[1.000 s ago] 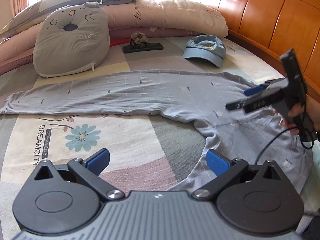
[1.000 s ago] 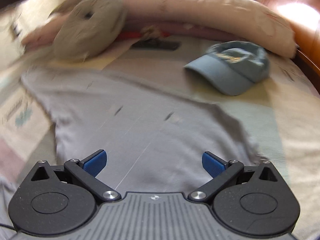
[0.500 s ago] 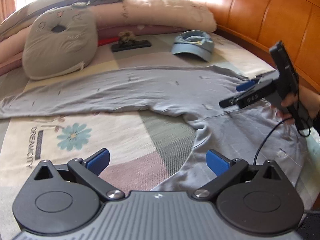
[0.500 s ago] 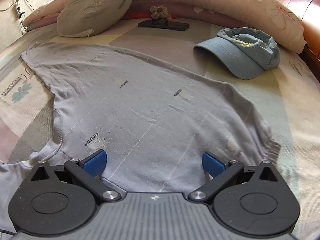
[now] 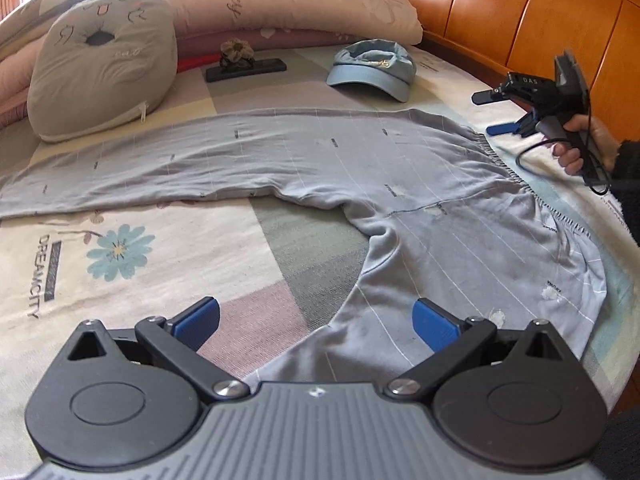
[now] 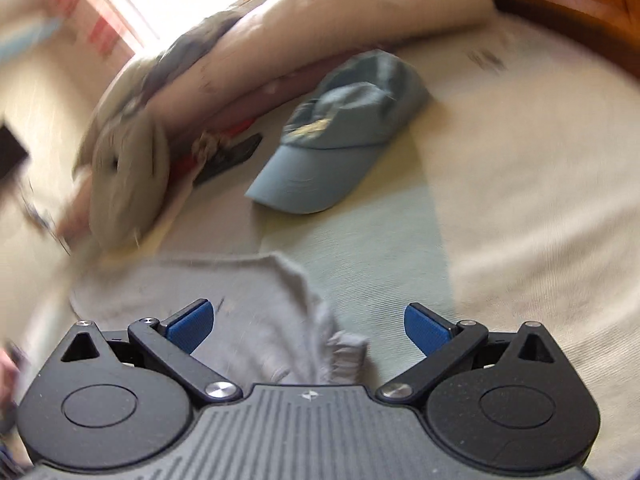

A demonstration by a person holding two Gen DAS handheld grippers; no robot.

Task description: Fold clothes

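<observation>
Trousers are lying spread flat on the bed, grey with thin pale lines, legs splayed in a V: one leg is running away to the left below the pillow, the other is running toward the left gripper and passing under it. Waistband is lying at the right end, gathered edge facing the headboard. Long axis of the far leg is running left-right across the left wrist view; no fold is showing in the cloth. Left gripper is hovering with jaws wide apart and holding nothing, the near leg's edge lying between its pads. Right gripper is likewise gaping and empty; in the left view it is sitting just beyond the waistband's far corner, held in a hand. The right wrist view is blurred, but the waistband corner is showing low between the fingers, with the cap well beyond. Judgement: the right gripper is nearer the waist, the left nearer the near leg, so each has a natural end to pinch. The flat lie would fit either a garment laid out for folding or one spread again between folds; the pictures are not settling which. Cloth is looking thin and limp, likely to sag if lifted by one point.
</observation>
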